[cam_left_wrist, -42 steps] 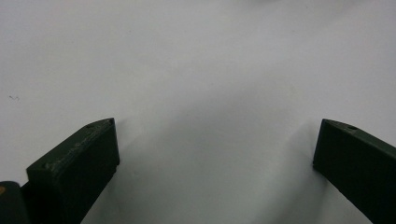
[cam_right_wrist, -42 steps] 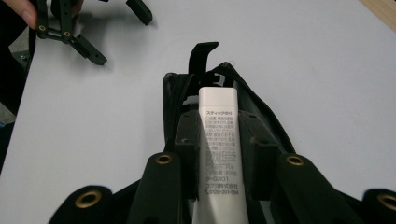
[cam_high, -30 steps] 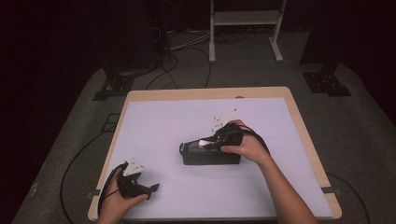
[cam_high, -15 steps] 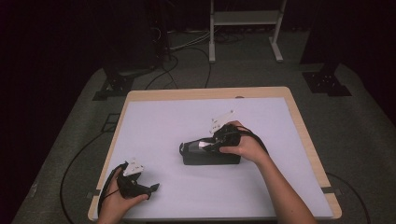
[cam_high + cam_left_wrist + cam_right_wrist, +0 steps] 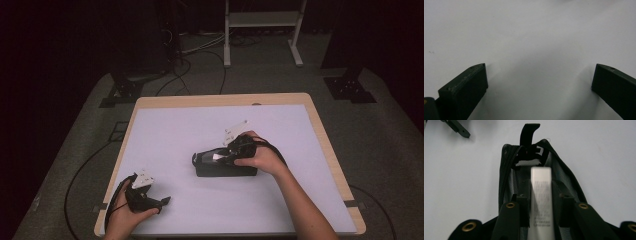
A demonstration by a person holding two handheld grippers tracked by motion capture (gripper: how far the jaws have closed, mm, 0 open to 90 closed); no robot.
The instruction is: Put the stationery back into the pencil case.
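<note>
— Where do we stand?
— Our right hand-held gripper (image 5: 541, 202) pinches a white stick (image 5: 541, 195) over the open black pouch (image 5: 225, 164), mid-worktop (image 5: 175, 130).
— What's left?
— Probably dropping it in and zipping. Our left hand-held gripper (image 5: 539, 82) gapes empty, well left of the pouch.

Left claw (image 5: 162, 201) rests low at the near left, jaws wide apart; right claw (image 5: 218, 156) is clamped, forearm reaching forward.

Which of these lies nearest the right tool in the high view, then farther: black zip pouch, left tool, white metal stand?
1. Black zip pouch, under the right tool, mid-table.
2. Left tool, near the table's front-left corner.
3. White metal stand, on the floor beyond the table.
</note>
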